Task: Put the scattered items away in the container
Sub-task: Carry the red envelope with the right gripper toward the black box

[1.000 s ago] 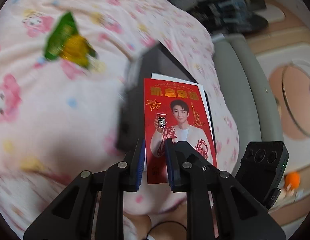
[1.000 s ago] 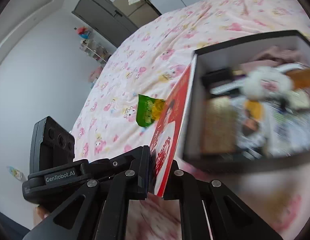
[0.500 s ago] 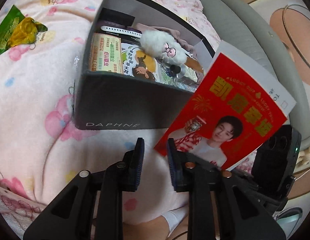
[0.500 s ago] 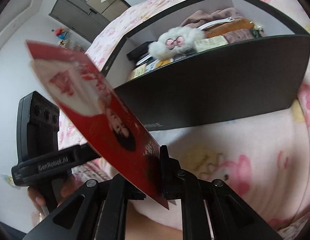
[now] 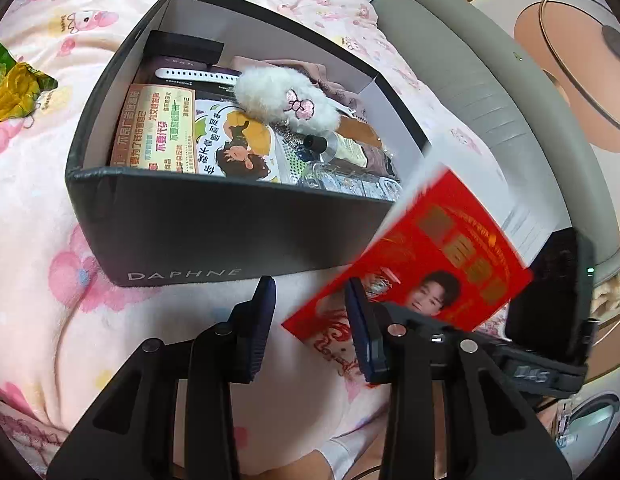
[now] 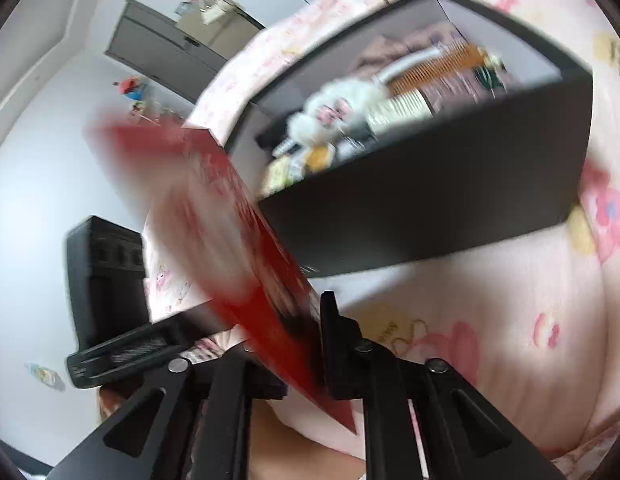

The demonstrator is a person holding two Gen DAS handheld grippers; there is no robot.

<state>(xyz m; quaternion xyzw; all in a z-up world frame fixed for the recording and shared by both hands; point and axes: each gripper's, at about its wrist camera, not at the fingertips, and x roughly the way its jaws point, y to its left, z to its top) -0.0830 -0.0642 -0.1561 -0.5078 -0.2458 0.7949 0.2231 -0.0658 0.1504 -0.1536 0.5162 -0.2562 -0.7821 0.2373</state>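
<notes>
Lying at the far left on the pink cartoon-print bed cover (image 5: 38,216), a crumpled green and yellow snack wrapper (image 5: 14,88) is seen well apart from the dark grey open cardboard box marked DAPHNE (image 5: 214,232). Inside the box, printed leaflets (image 5: 158,132), a white fluffy plush toy (image 5: 286,100) and a white strap (image 5: 194,76) are packed together. The left tongs (image 5: 310,320) are held spread with nothing between them, just in front of the box. Further right, a glossy red card printed with a portrait (image 5: 442,276) is pinched at its lower end by the right tongs (image 6: 298,332) and held tilted beside the box's near right corner, outside it.
</notes>
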